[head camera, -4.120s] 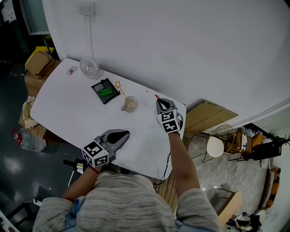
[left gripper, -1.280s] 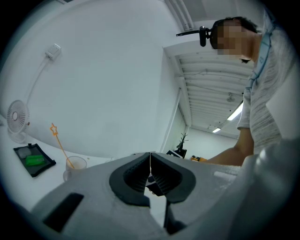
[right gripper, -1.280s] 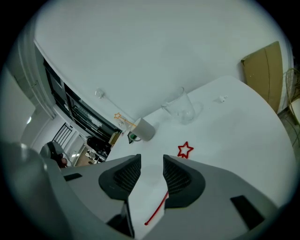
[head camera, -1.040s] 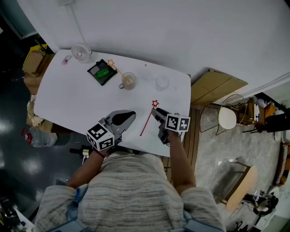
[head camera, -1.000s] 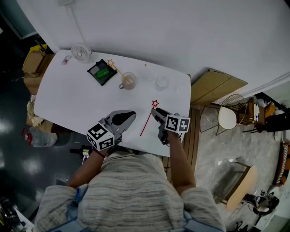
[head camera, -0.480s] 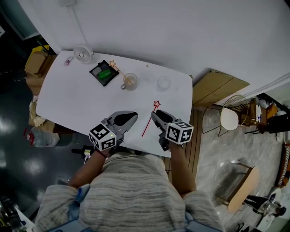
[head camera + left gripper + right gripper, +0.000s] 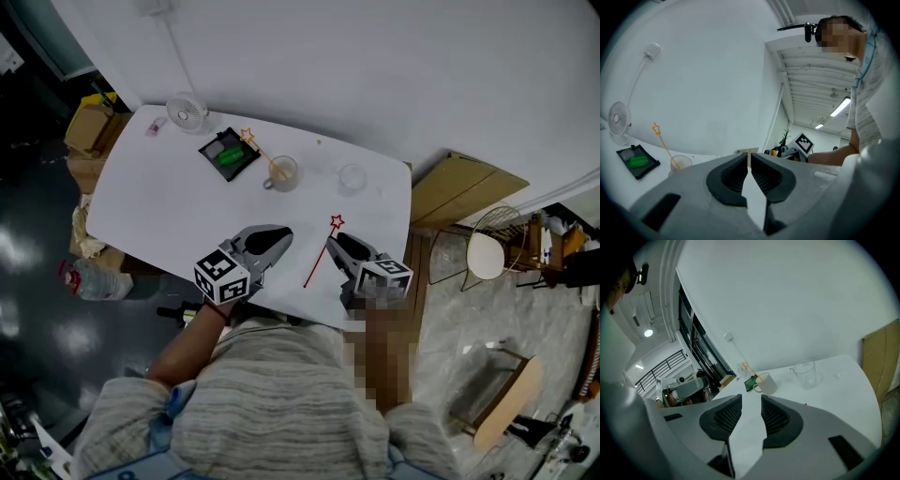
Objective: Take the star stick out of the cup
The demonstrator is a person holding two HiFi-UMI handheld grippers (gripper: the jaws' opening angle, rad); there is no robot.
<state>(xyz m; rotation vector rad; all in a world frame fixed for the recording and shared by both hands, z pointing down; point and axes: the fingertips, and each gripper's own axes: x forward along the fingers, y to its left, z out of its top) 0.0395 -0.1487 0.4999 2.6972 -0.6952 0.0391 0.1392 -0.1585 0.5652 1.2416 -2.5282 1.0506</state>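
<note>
At the far left of the counter (image 7: 169, 206) stand a fan (image 7: 187, 112) and a tray (image 7: 228, 155). Just right of them an orange stick (image 7: 258, 148) leans in a mug (image 7: 282, 172), its star tilted to the far left. By the near edge the left gripper (image 7: 281, 236) is closed on nothing. Right of it a red stick (image 7: 320, 254) lies flat on the counter, out of any cup, its star toward the empty glass (image 7: 352, 178). Just beside it, the right gripper (image 7: 339, 246) has its jaws apart and empty. Both sticks look light, thin and stiff, likely to roll or slip. Pinch the shaft gently, just below the star.
</note>
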